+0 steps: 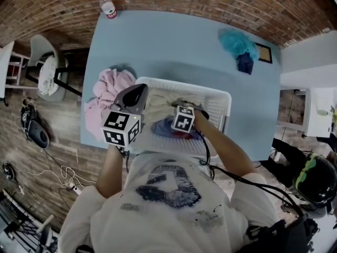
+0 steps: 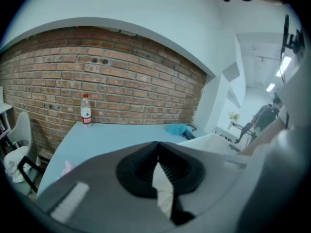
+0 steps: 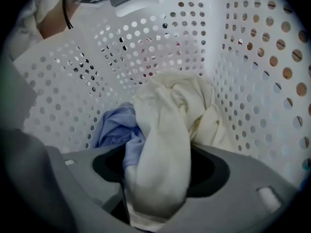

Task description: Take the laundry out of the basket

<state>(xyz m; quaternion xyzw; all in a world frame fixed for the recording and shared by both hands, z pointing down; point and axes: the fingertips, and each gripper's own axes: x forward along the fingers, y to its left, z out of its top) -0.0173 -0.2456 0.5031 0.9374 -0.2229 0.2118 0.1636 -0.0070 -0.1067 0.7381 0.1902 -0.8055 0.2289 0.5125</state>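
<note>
A white perforated laundry basket [image 1: 184,83] stands on the light blue table [image 1: 174,36], near its front edge. My right gripper [image 1: 187,107] reaches down inside it. Its jaws [image 3: 158,171] stand apart around a bunched cream cloth [image 3: 165,130], which fills most of the gap. A pale blue garment [image 3: 114,125] lies to the left of it, with one fold reaching into the jaws. My left gripper [image 1: 131,96] hovers over the basket's left rim, shut [image 2: 158,154] and holding nothing that I can see. A pink garment [image 1: 110,88] lies on the table left of the basket.
A teal and dark blue cloth [image 1: 239,46] lies at the table's far right. A water bottle [image 1: 108,6] stands at the far left edge, against the brick wall. A white chair [image 1: 47,70] stands left of the table. Cables [image 1: 52,173] lie on the floor.
</note>
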